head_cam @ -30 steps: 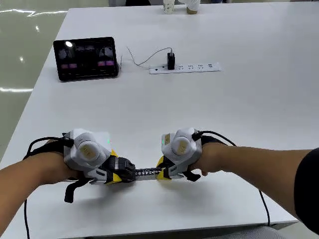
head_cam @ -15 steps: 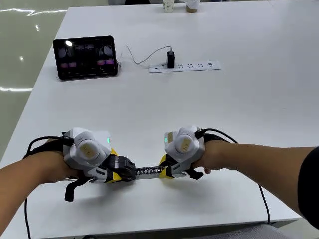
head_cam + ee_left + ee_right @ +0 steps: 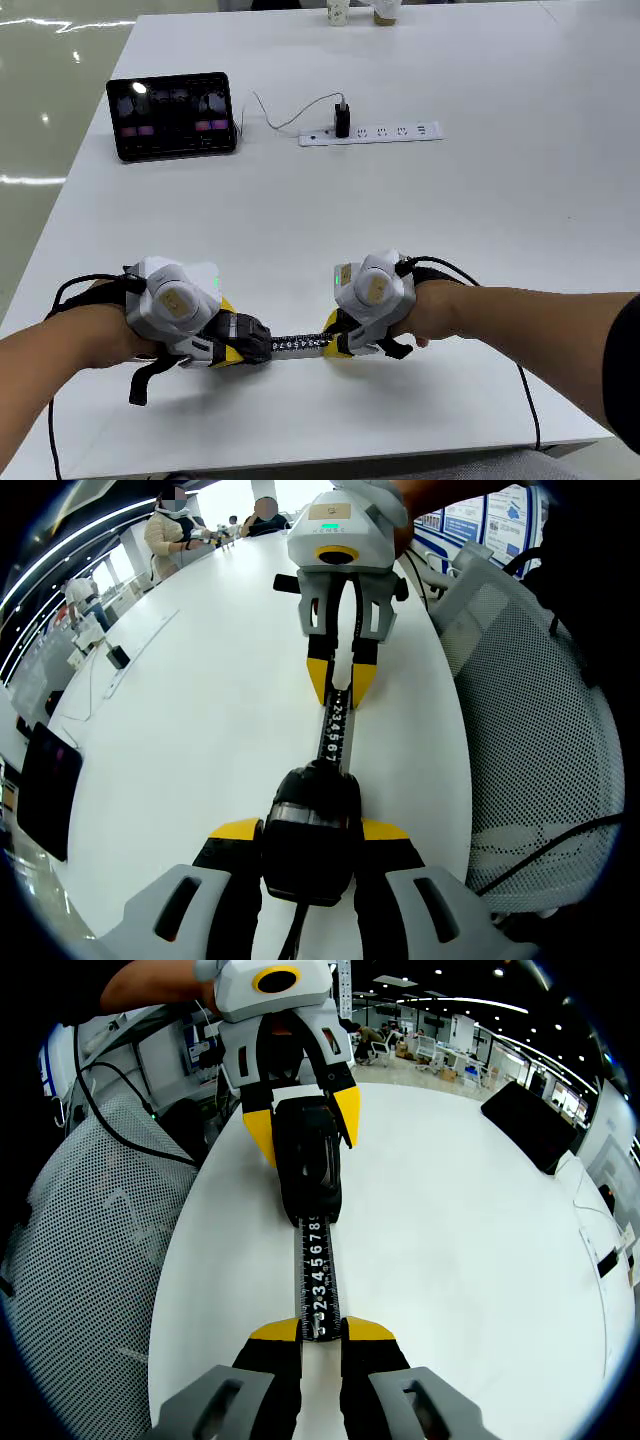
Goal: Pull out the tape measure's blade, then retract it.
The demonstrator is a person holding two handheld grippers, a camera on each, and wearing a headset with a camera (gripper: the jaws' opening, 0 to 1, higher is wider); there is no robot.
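The black tape measure case (image 3: 250, 341) lies near the table's front edge, clamped between the yellow-tipped jaws of my left gripper (image 3: 228, 343). In the left gripper view the case (image 3: 310, 830) sits between the jaws of that gripper (image 3: 312, 832). A short length of numbered blade (image 3: 298, 344) runs right from the case to my right gripper (image 3: 332, 345), which is shut on the blade's end. In the right gripper view the blade (image 3: 316, 1275) stretches from that gripper (image 3: 320, 1330) to the case (image 3: 310, 1165), with numbers up to about 9 showing.
A black tablet-like device (image 3: 172, 115) stands at the far left of the white table (image 3: 480, 200). A white power strip (image 3: 372, 133) with a black plug and cable lies mid-table. Cups (image 3: 340, 12) stand at the far edge. A mesh chair (image 3: 540, 700) is beside the table.
My right gripper has moved a little to the right with the blade end, so slightly more blade shows. The left gripper and the case have stayed put.
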